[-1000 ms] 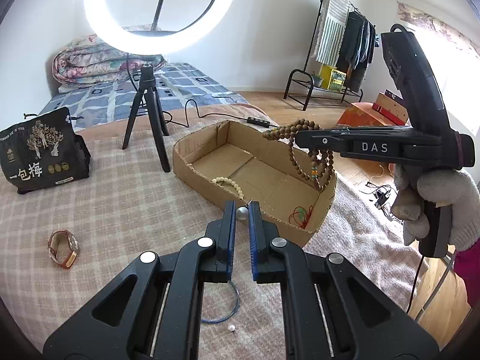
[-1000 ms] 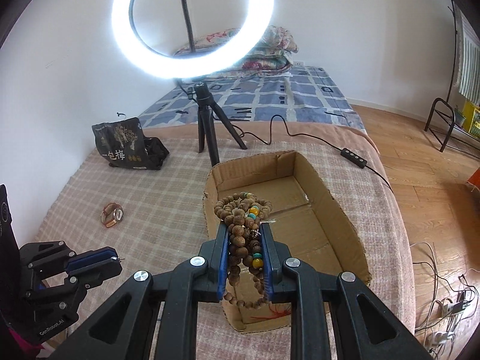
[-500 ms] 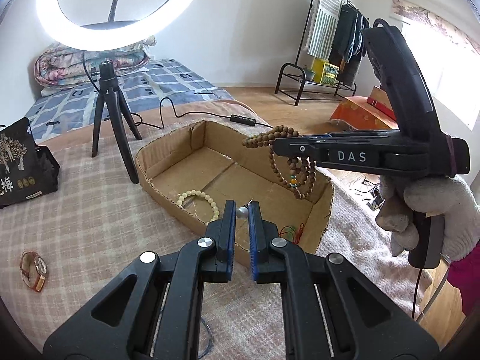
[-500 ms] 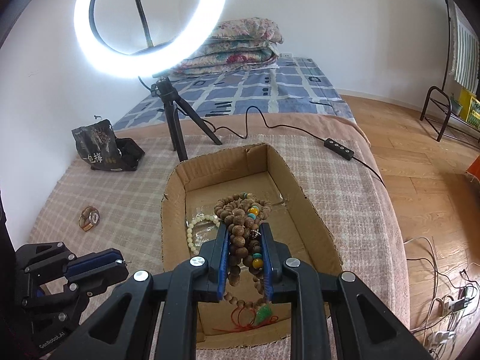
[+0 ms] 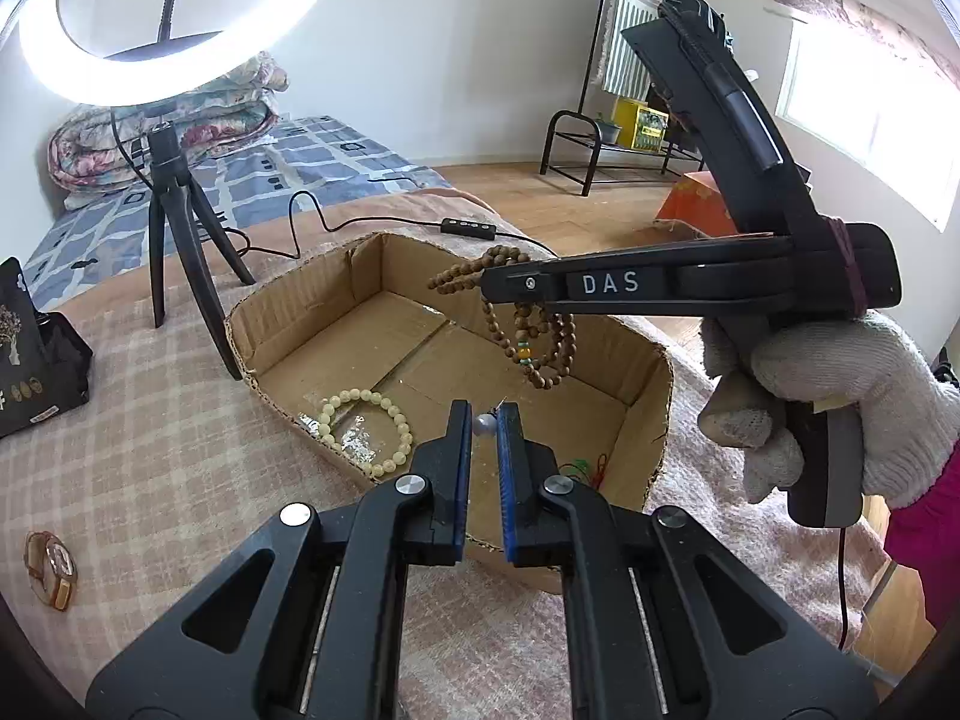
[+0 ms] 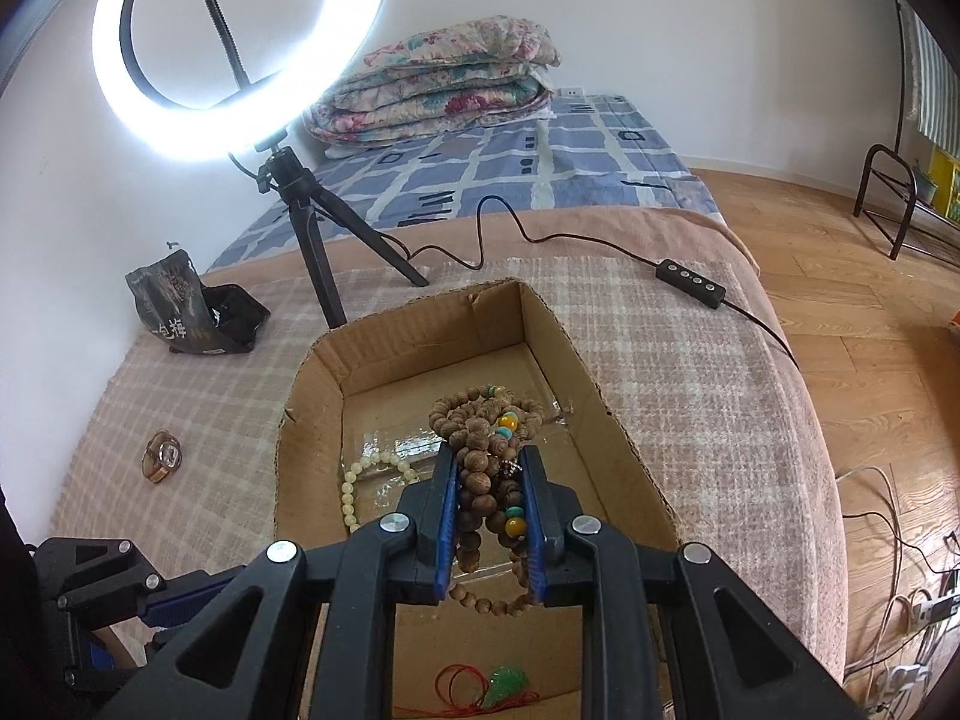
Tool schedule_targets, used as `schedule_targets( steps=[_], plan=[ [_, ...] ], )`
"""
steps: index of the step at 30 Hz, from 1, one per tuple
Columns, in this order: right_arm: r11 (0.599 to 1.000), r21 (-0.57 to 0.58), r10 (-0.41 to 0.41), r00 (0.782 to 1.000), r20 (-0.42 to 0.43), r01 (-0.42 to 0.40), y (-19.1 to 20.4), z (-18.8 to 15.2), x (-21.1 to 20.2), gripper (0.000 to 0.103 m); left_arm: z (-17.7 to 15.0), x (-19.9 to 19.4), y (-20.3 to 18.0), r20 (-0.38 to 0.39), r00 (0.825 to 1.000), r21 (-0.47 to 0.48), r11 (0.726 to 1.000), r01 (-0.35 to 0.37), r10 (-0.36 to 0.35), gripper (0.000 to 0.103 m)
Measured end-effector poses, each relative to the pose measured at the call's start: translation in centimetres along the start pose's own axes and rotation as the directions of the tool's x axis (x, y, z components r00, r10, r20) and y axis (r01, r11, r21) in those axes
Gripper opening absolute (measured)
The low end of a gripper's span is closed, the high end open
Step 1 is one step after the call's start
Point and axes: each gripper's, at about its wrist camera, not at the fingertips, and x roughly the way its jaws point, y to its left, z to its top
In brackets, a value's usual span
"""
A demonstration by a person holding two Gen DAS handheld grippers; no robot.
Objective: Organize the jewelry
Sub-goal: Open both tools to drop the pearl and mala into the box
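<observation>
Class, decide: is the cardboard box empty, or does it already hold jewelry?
Not empty. The box holds a cream bead bracelet and a green pendant on red cord.

Black plastic left gripper with blue finger pads and silver screws, right gripper alike, marked "DAS", white knit glove, magenta sleeve

A home bedroom: folded quilts on a bed, a clothes rack, wooden floor.

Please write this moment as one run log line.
left gripper: shut on small grey pearl | right gripper: shut on brown wooden bead necklace | both over open cardboard box
</observation>
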Motion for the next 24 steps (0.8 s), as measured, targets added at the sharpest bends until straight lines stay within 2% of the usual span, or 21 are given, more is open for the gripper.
schedule_targets(
  steps=[6, 8, 9, 10, 11, 12, 13, 17, 24],
  plan=[
    [1.000, 0.016, 0.003, 1.000, 0.014, -0.004, 0.0, 0.1, -0.1, 0.027, 0.1, 0.0, -0.5, 0.002, 1.000, 0.017, 1.000, -0.003, 0.003, 0.006],
    [1.000, 0.019, -0.010, 1.000, 0.021, 0.010, 0.0, 0.2, -0.3, 0.037, 0.1, 0.0, -0.5, -0.001, 1.000, 0.018, 1.000, -0.004, 0.004, 0.007],
    [1.000, 0.021, -0.019, 1.000, 0.025, 0.019, 0.1, 0.2, -0.5, 0.041, 0.0, 0.1, -0.5, -0.007, 1.000, 0.020, 1.000, -0.002, 0.002, 0.013],
    [0.999, 0.024, -0.031, 0.999, 0.029, 0.030, 0.1, 0.2, -0.6, 0.053, 0.0, 0.1, -0.5, -0.008, 1.000, 0.021, 1.000, -0.005, 0.005, 0.021],
    [0.999, 0.029, -0.045, 0.998, 0.035, 0.044, 0.1, 0.2, -0.8, 0.066, 0.0, 0.0, -0.5, -0.001, 1.000, 0.020, 1.000, -0.009, 0.009, 0.040],
    [0.998, 0.034, -0.058, 0.997, 0.044, 0.056, 0.1, 0.3, -1.0, 0.072, -0.1, -0.1, -0.5, 0.012, 1.000, 0.018, 1.000, -0.011, 0.011, 0.051],
    [0.997, 0.039, -0.066, 0.996, 0.053, 0.064, 0.1, 0.3, -1.3, 0.078, -0.1, -0.4, -0.5, 0.025, 1.000, 0.016, 1.000, -0.011, 0.011, 0.051],
    [0.995, 0.037, -0.095, 0.994, 0.058, 0.093, 0.2, 0.4, -1.7, 0.089, -0.1, -0.7, -0.4, 0.025, 1.000, 0.011, 1.000, -0.016, 0.015, 0.056],
    [0.990, 0.023, -0.143, 0.987, 0.068, 0.142, 0.8, 0.4, -2.5, 0.099, 0.0, -1.3, -0.4, 0.027, 1.000, 0.012, 1.000, -0.017, 0.016, 0.056]
  ],
)
